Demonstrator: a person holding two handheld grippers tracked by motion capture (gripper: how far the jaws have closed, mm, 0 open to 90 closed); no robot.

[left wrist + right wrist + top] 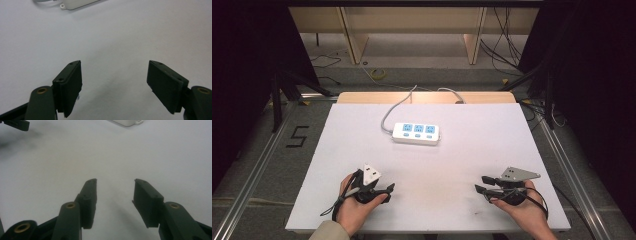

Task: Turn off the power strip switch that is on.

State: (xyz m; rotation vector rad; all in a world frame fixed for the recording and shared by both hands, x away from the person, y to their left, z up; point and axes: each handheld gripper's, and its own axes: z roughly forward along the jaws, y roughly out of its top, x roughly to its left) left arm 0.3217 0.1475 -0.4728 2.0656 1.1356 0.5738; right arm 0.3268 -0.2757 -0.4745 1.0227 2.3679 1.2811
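A white power strip (416, 133) with three blue sockets lies flat on the white table top (462, 150), a little beyond its middle. Its grey cable (393, 111) runs off toward the back edge. My left gripper (388, 191) rests near the front left, held in a hand, jaws pointing right. In the left gripper view it (115, 63) stands wide open over bare table, with the strip's edge (75, 3) at the top. My right gripper (480, 184) sits at the front right, jaws pointing left. In its own view it (115, 181) is open and holds nothing.
A wooden strip (427, 97) borders the table's far edge. Beyond it are floor cables (379, 74) and wooden furniture legs (354, 42). Metal rails (262, 155) run along both sides. A jaw of the left gripper (16, 123) shows at the top left of the right gripper view.
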